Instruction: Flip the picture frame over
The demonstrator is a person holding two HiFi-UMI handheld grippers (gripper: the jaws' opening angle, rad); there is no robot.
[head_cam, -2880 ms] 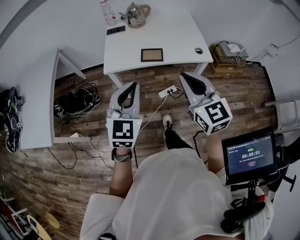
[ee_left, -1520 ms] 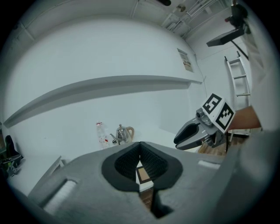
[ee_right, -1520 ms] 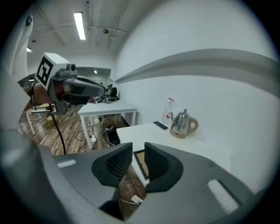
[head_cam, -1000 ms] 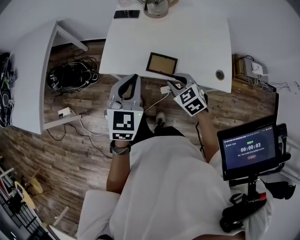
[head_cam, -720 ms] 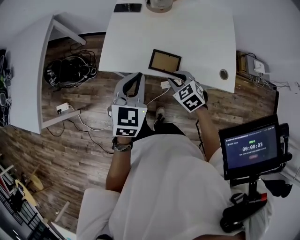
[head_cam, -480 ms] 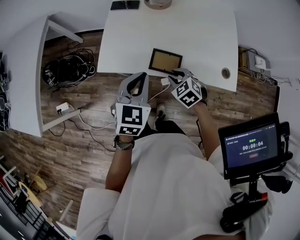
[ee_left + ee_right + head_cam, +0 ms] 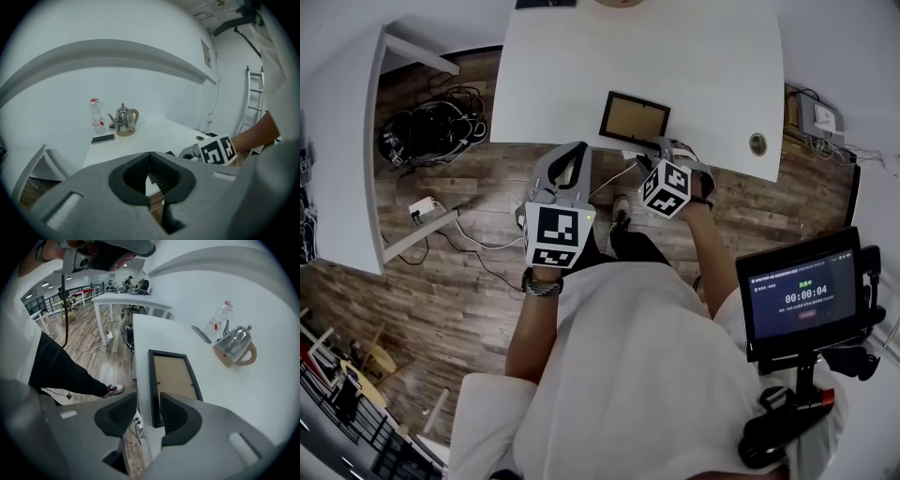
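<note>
right gripper [image 7: 661, 148] pointing steeply down, jaws just opening, standing spread over near corner of black-rimmed brown-backed picture frame [image 7: 635, 115] lying on white table [image 7: 712, 66] | left gripper [image 7: 568, 157] hovering off table edge, jaws pressed together

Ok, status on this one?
Left gripper shut, empty. Right gripper jaws just opening, lined up on near edge of picture frame, no grip yet. Frame flat on table, backing up, unflipped. Kettle well clear.

The timer digits 00:00:04 on the dark screen [image 7: 802, 298] low at the head view's right edge.
</note>
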